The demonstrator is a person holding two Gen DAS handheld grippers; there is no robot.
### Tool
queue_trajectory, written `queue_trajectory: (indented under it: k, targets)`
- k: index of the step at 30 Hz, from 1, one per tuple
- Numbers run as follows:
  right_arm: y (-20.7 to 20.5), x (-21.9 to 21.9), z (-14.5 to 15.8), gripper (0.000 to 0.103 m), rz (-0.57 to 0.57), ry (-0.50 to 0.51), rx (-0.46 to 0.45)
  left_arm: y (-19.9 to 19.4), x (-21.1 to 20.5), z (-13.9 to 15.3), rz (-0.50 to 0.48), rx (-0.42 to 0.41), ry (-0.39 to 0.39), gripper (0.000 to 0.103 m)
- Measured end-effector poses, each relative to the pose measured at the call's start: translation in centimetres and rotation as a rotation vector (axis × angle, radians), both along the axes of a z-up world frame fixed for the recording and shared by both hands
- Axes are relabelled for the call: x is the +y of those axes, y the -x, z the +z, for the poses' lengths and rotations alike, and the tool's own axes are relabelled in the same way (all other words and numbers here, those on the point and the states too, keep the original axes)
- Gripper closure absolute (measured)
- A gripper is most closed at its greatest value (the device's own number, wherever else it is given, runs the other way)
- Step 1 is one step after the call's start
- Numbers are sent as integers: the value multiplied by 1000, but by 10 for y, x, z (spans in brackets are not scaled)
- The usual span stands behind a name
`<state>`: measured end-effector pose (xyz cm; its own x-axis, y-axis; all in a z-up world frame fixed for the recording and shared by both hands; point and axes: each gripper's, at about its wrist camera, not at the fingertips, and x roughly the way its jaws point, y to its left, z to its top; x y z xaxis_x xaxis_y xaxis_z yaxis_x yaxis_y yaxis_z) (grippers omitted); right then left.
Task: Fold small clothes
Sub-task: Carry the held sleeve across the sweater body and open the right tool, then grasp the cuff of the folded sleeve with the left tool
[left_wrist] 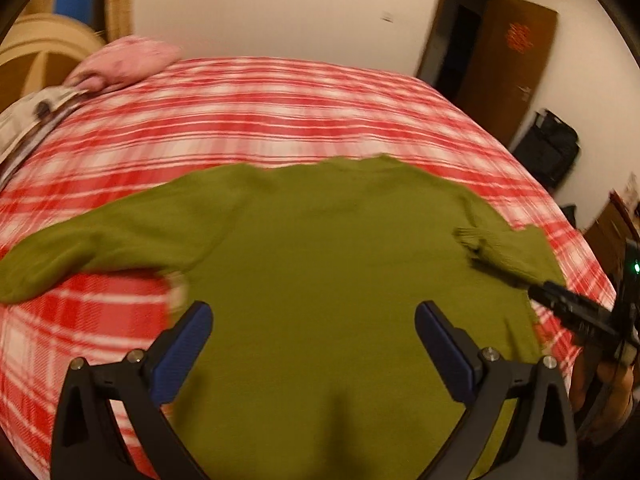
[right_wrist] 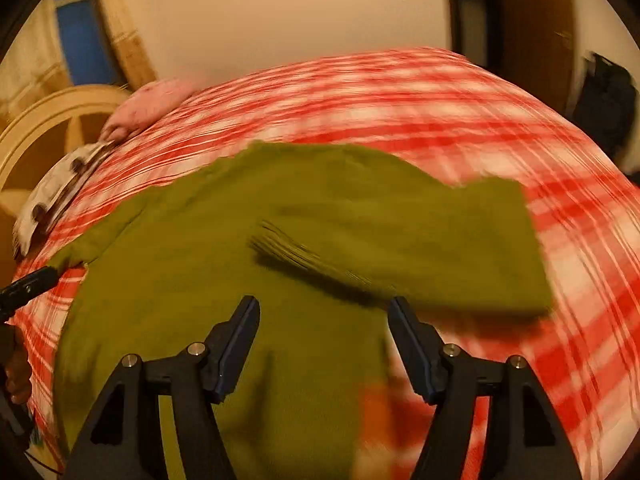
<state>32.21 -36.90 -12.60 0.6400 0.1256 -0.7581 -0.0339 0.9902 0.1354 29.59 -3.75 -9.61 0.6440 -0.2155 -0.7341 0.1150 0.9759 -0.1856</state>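
Note:
An olive green sweater (left_wrist: pixel 320 240) lies flat on a red-and-white plaid bed cover (left_wrist: pixel 240 112). In the left wrist view one sleeve (left_wrist: pixel 80 256) stretches out to the left. The other sleeve is folded over the body, and its ribbed cuff (left_wrist: pixel 472 238) rests on the chest. My left gripper (left_wrist: pixel 314 308) hovers open over the sweater's lower body with nothing between its blue pads. In the right wrist view my right gripper (right_wrist: pixel 323 302) stands open just in front of the folded sleeve's cuff (right_wrist: pixel 280 242), above the sweater (right_wrist: pixel 200 280), holding nothing.
A pink pillow (left_wrist: pixel 124 60) and a patterned white cloth (left_wrist: pixel 28 124) lie at the bed's far left by a wooden headboard (left_wrist: pixel 44 48). A brown door (left_wrist: pixel 508 64) and a black bag (left_wrist: pixel 552 148) stand beyond the bed's right side.

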Motion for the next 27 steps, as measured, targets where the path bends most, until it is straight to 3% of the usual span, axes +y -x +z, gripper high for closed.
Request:
queue_trajectory:
  k: [5,7,14,20,24,27]
  targets:
    - [42,-32,-7,36,-135,12,-49,-23,-73,-5,-127,53,26,13]
    - [57,-42,-8,36,-170,28,-100,-39,-101,-10,-157,110,61,19]
    - [72,-69,-7,35,-232,-35,-178,-74,-164,-21,-149,203,101,28]
    - [73,-65,-5,35,-220,-18,-188,-88,-182,-42,-88,277,94,29]
    - [73,-63,-6,35,-224,-4,-184,-92,-183,-49,-54,295,93,35]
    - [75,-60,-4,35,-225,8,-190,-93,-178,-45,-35,304,138,35]
